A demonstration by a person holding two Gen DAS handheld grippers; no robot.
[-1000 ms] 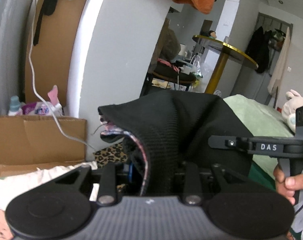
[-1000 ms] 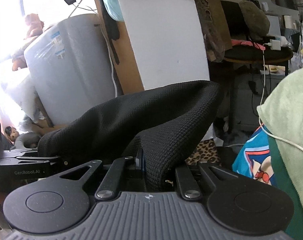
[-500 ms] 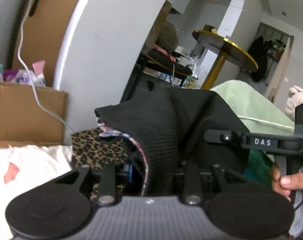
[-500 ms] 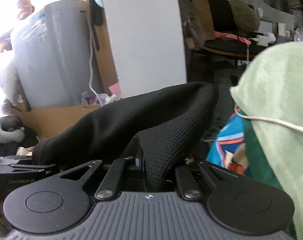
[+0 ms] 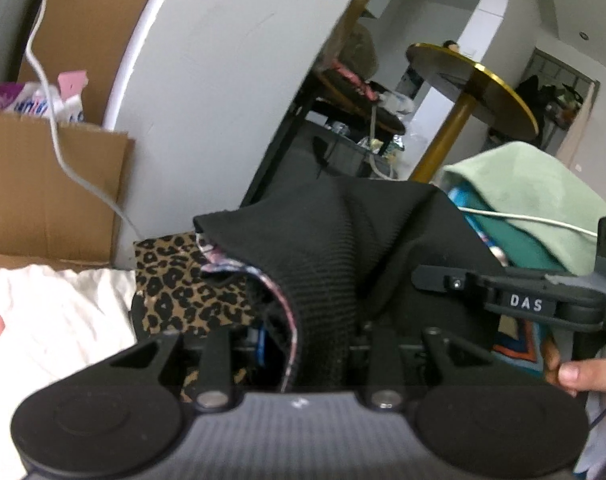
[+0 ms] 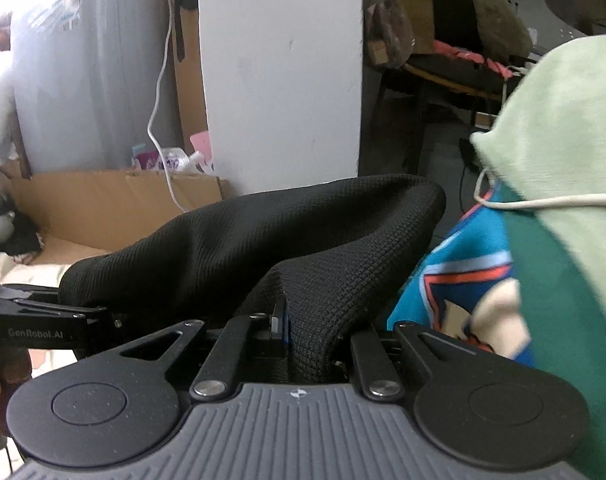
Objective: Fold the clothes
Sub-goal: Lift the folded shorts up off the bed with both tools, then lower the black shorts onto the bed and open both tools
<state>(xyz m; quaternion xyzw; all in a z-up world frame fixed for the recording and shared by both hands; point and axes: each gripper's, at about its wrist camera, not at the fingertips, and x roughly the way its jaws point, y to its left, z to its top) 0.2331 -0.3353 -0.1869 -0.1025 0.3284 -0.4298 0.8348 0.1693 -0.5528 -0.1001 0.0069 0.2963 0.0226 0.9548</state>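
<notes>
We have lowered the black knit [image 5: 343, 248] toward the bed, both grippers [image 5: 323, 344] [image 6: 303, 344] still clamped on its edge, stretched between them; laying it flat comes next, we judge.

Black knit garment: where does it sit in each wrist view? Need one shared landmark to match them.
Left wrist: black knit garment fills the lower centre, running down into the left claw, with leopard-print fabric to its left.
Right wrist: it arches across the centre and drops into the right claw.
Shared landmark: the white pillar behind the garment, with a cardboard box to its left.
</notes>
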